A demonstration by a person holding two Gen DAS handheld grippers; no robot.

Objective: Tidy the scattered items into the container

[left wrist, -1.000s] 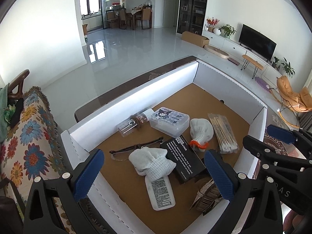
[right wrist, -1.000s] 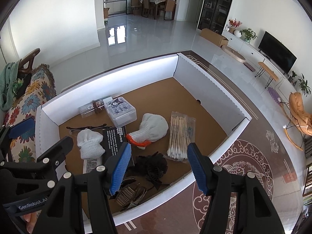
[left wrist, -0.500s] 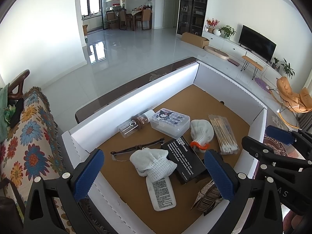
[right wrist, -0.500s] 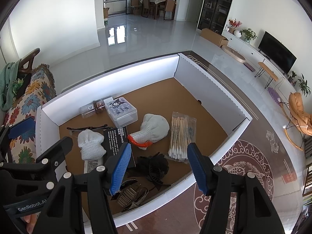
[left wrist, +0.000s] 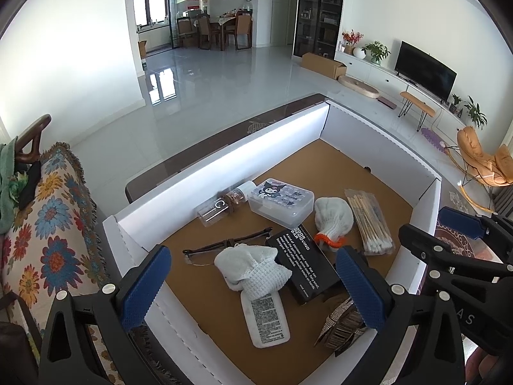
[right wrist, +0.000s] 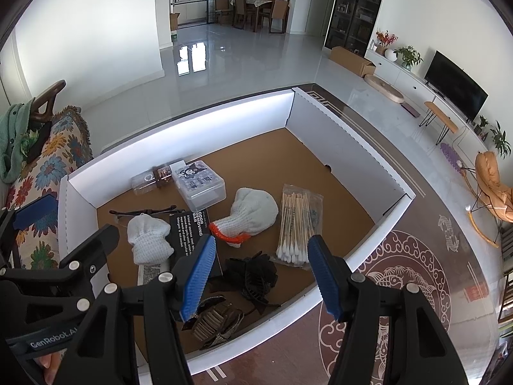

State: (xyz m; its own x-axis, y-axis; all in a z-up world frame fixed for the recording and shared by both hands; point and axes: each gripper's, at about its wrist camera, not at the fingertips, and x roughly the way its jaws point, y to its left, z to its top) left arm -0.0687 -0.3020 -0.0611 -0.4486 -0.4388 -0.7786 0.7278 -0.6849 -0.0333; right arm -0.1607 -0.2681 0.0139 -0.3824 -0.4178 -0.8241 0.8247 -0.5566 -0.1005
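Hovering above the white-walled cardboard container [right wrist: 346,147] on the dark patterned tabletop [right wrist: 400,276], the left gripper [left wrist: 253,285] and right gripper [right wrist: 259,272] both gape empty, likely because everything visible already lies inside: white knitted gloves [right wrist: 253,211], cotton swab packet [right wrist: 296,224], clear lidded plastic box [right wrist: 198,184], black card [right wrist: 192,229].

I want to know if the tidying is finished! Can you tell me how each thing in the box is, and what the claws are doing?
Box: open-topped, on the table.
Glasses: folded, flat in box.
Bottle: on its side.
Clear case: lid shut.
Glove: bunched, orange cuff.
Swabs: in their bag.
Black card: flat, text up.
Left claw: open, empty.
Right claw: open, empty.
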